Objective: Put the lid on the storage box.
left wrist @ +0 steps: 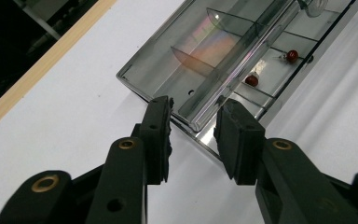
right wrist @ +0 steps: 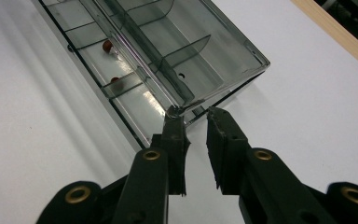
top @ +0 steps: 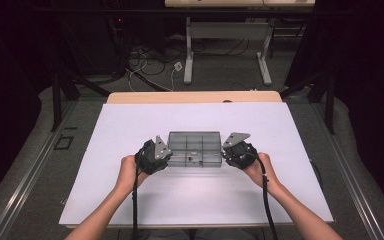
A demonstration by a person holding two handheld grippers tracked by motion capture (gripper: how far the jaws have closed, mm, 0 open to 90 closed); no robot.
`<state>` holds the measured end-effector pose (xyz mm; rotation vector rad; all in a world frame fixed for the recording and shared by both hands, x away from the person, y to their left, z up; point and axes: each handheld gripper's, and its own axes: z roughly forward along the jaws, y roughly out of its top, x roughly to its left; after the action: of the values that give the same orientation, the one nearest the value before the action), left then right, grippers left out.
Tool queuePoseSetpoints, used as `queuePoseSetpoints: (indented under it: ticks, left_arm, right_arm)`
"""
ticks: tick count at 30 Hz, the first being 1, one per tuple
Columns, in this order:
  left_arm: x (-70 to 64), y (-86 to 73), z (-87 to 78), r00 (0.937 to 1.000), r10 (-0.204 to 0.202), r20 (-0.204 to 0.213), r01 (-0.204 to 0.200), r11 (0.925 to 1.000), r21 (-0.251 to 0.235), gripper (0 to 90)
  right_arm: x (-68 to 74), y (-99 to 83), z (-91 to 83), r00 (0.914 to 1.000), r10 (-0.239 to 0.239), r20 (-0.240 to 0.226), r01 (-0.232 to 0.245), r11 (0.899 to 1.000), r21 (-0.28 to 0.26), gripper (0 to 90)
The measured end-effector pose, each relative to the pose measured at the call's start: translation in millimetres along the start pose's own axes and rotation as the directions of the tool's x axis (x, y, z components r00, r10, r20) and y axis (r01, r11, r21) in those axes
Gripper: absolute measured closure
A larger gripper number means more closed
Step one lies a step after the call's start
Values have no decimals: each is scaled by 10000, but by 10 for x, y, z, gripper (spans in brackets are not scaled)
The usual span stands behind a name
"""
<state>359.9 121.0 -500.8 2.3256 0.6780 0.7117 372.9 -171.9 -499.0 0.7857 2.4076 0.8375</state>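
On the white worktop (top: 130,200), a clear box (top: 194,148) lies lengthwise between 2 grippers, left gripper (left wrist: 193,123) and right gripper (right wrist: 195,122), jaws open at its ends.

Black left tool (top: 166,156), right tool (top: 227,152), brass rivets, grey plates, trailing cables

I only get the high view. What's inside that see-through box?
Observer: The box holds small red beads in its compartments.
Operator: Is the left gripper grabbing the box?
Observer: No. The left gripper is open, its jaws on either side of the box's end edge.
Operator: And the right one?
Observer: The right gripper is open too, one jaw tip touching the box's corner.
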Motion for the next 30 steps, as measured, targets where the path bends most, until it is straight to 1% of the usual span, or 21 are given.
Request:
queuePoseSetpoints:
  ticks: [1,2,4,5,6,8,10,11,14,15,16,18,21,22,23,24,26,27,28,29,30]
  left_arm:
    - [5,4,-3,10000,-53,40,53,10000,78,594]
    - [8,2,-7,9998,-116,169,114,9999,100,530]
    - [19,-15,-19,9975,-441,559,436,9990,101,386]
    - [23,-27,-23,9953,-569,778,549,9981,271,287]
    - [14,-40,-32,9943,-673,830,642,9971,399,171]
    - [14,-78,-58,9947,-675,770,638,9967,492,155]
    - [12,-111,-71,9935,-875,734,834,9949,572,123]
    - [25,-125,-80,9937,-867,708,824,9947,611,104]
    - [53,-158,-111,9906,-1214,624,1176,9912,607,72]
    - [69,-164,-131,9895,-1267,697,1219,9901,693,63]
    - [73,-175,-141,9886,-1347,670,1302,9892,669,57]
    - [82,-193,-172,9868,-1457,709,1407,9875,703,42]
    - [82,-217,-225,9855,-1505,781,1451,9869,710,20]
    - [80,-227,-244,9841,-1570,829,1512,9859,718,12]
    - [76,-238,-261,9831,-1614,865,1557,9854,692,7]
    - [70,-248,-279,9829,-1625,866,1567,9851,707,3]
    - [62,-269,-311,9846,-1530,843,1465,9861,784,0]
    - [55,-281,-325,9841,-1554,854,1486,9856,811,0]
    - [50,-292,-338,9845,-1545,826,1478,9856,820,0]
    - [42,-304,-350,9840,-1581,824,1512,9850,833,0]
    - [38,-313,-364,9847,-1564,774,1495,9848,881,0]
  right_arm:
    - [-6,2,-8,10000,-37,-34,38,9999,104,762]
    - [-4,-1,-13,10000,58,-71,-57,9998,185,740]
    - [-17,-16,-14,9999,129,-48,-127,9994,311,658]
    - [-18,-33,-25,9993,366,-105,-361,9983,453,604]
    - [-25,-54,-32,9987,464,-200,-452,9975,552,559]
    - [-28,-107,-44,9979,590,-271,-571,9962,657,483]
    - [-36,-149,-50,9958,791,-460,-753,9940,789,424]
    - [-38,-159,-58,9947,866,-553,-819,9932,823,392]
    - [-44,-175,-81,9919,1011,-763,-953,9925,768,325]
    - [-40,-177,-98,9906,1119,-782,-1057,9912,798,302]
    - [-44,-181,-103,9888,1146,-954,-1081,9916,708,286]
    - [-45,-185,-127,9850,1295,-1140,-1215,9898,742,248]
    - [-41,-193,-162,9829,1393,-1200,-1318,9889,688,203]
    - [-40,-195,-176,9801,1496,-1302,-1408,9873,740,191]
    - [-40,-200,-187,9800,1506,-1299,-1430,9875,660,184]
    - [-35,-202,-206,9781,1623,-1301,-1537,9854,734,171]
    - [-36,-216,-233,9781,1611,-1318,-1545,9862,591,161]
    - [-36,-220,-258,9760,1697,-1365,-1616,9845,684,153]
    - [-31,-230,-268,9748,1773,-1357,-1707,9835,593,151]
    - [-40,-241,-282,9737,1740,-1468,-1674,9843,564,149]
    - [-37,-250,-303,9721,1844,-1451,-1766,9821,649,144]
